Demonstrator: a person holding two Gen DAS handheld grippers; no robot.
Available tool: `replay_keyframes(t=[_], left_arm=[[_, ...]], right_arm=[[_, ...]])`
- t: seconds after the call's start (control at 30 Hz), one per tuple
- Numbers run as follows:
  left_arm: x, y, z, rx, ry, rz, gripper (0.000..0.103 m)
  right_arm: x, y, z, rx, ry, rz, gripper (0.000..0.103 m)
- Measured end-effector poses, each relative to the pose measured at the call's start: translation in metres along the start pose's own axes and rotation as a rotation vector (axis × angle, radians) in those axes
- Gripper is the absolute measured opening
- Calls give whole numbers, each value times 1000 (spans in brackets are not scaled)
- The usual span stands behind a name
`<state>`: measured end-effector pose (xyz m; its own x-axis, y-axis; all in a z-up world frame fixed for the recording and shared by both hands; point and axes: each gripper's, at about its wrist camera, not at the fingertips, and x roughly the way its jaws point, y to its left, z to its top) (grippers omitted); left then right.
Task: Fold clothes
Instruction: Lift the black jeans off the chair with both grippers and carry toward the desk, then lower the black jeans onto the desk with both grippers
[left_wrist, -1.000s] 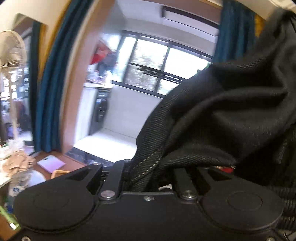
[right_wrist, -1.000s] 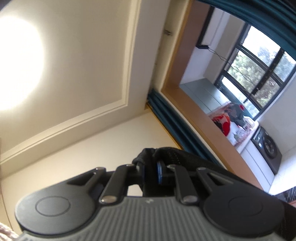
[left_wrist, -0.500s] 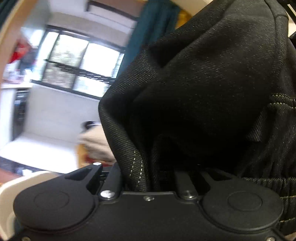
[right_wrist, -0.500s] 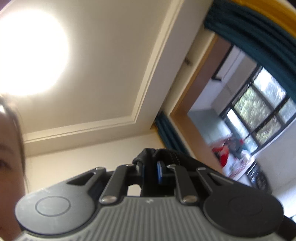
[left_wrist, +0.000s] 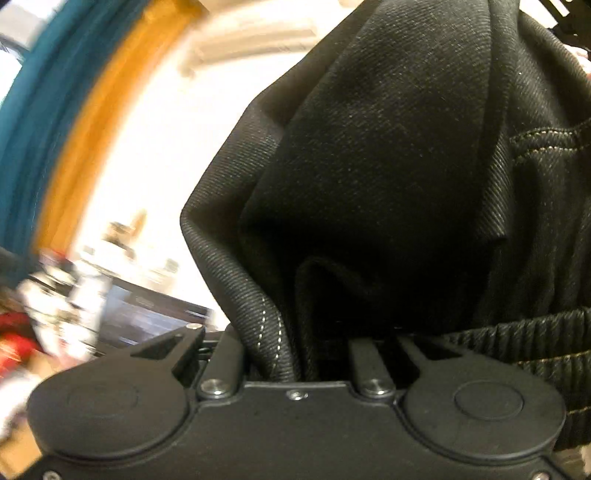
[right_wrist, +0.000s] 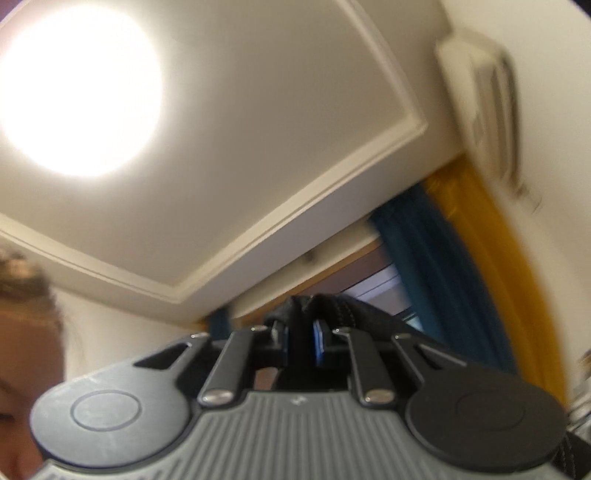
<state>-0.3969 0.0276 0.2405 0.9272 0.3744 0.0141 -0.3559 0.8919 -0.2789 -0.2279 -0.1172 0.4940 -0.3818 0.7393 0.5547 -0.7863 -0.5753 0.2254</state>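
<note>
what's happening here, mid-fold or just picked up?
Looks just picked up. A person holds a tool in each hand, both clamped on one black denim garment. The left tool pinches a stitched edge, fabric draping over its view. The right tool points up toward the ceiling, gripping dark fabric. No fold is visible yet.

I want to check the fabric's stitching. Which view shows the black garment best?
The left wrist view: the black garment fills the frame, showing twill weave, contrast stitching and ribbed waistband, pinched in the left gripper. The right wrist view shows only a dark sliver clamped in the right gripper.
</note>
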Motion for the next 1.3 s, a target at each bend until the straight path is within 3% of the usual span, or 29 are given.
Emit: replay_keyframes(t=[0.2, 0.33, 0.5, 0.57, 0.67, 0.77, 0.87, 0.93, 1.0, 1.03, 1.17, 1.3], left_arm=[[116, -79, -57, -25, 216, -165, 12], [170, -114, -121, 23, 423, -237, 12], [215, -120, -205, 76, 710, -231, 13], [224, -111, -230, 75, 793, -207, 13], [231, -95, -254, 88, 855, -207, 15], [231, -82, -262, 118, 883, -274, 18], [227, -68, -258, 153, 879, -336, 25], [222, -40, -250, 126, 873, -371, 32], [225, -34, -230, 82, 844, -401, 42], [235, -12, -198, 67, 826, -409, 47], [247, 54, -168, 17, 736, -383, 62], [271, 113, -151, 3, 716, -345, 71]], right_arm=[[-99, -31, 62, -163, -63, -351, 13], [-169, -58, 69, -183, -48, -622, 13], [-252, -102, 44, -160, 51, -1011, 13], [-284, -125, 28, -109, 112, -1157, 13], [-317, -160, -14, -4, 199, -1344, 13], [-343, -181, -47, 9, 228, -1417, 13], [-344, -198, -62, 45, 184, -1460, 13], [-335, -213, -65, 73, 152, -1467, 13], [-320, -227, -77, 79, 151, -1453, 13], [-313, -235, -83, 83, 166, -1445, 13], [-290, -275, -119, 118, 278, -1422, 13], [-265, -317, -171, 218, 365, -1407, 13]])
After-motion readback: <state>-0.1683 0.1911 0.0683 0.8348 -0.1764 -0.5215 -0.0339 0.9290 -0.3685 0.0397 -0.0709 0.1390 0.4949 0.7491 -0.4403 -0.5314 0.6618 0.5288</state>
